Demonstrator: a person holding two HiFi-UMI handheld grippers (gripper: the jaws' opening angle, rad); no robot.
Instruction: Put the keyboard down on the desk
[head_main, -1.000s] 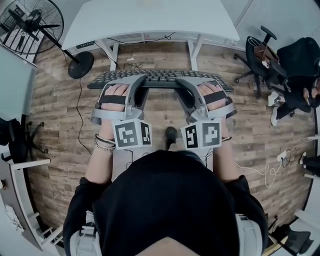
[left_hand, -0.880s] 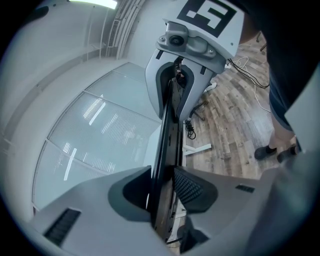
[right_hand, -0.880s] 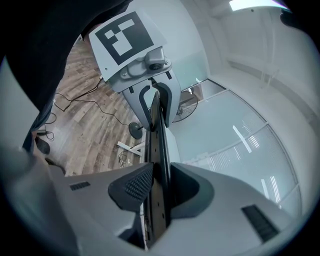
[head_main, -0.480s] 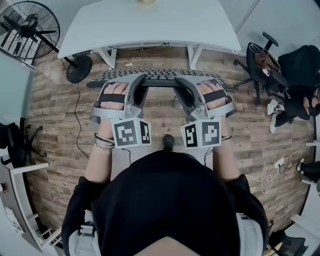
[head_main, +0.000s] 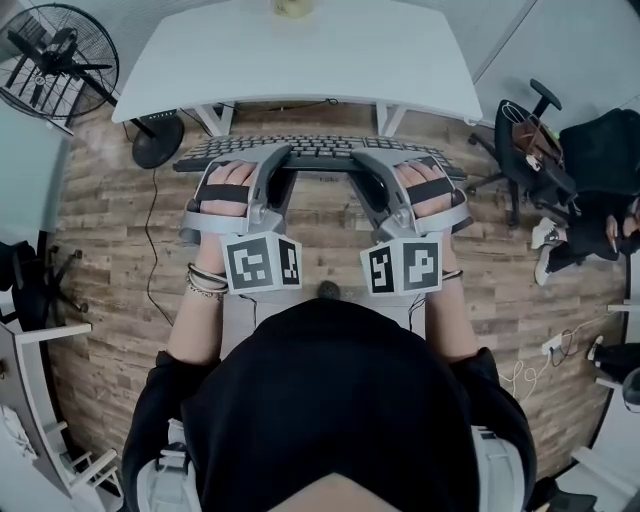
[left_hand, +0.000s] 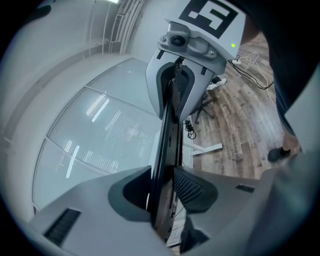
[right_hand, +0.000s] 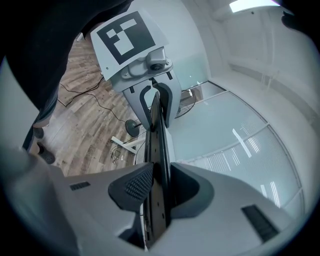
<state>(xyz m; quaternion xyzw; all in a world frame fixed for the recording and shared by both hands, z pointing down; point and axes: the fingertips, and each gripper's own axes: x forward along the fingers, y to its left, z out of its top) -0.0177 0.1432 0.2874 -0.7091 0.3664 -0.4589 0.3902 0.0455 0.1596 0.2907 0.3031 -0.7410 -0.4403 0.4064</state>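
**Head view.** The person stands on the wood floor (head_main: 110, 250) facing the white counter (head_main: 300, 50) with a gripper in each hand. The dark keyboard (head_main: 320, 150) hangs level between the two, in the air just in front of the counter's near edge and not resting on it. The left gripper (head_main: 277, 160) grips the keyboard left of its middle, and the right gripper (head_main: 363, 162) grips it right of its middle. A standing fan (head_main: 60, 60) is to the left and an office chair (head_main: 530, 125) to the right.

**Left gripper view.** The keyboard (left_hand: 167, 135) appears edge-on and runs away from the camera. The fingers (left_hand: 192, 186) are partly closed, and their pads press on its two faces, so it is firmly held. The right gripper (left_hand: 192, 65) clamps the far end.

**Right gripper view.** Again the keyboard (right_hand: 159, 150) is seen edge-on. The fingers (right_hand: 131, 186) are closed against both of its faces. The left gripper (right_hand: 147, 75) holds the far end, with the floor (right_hand: 85, 115) beyond it.
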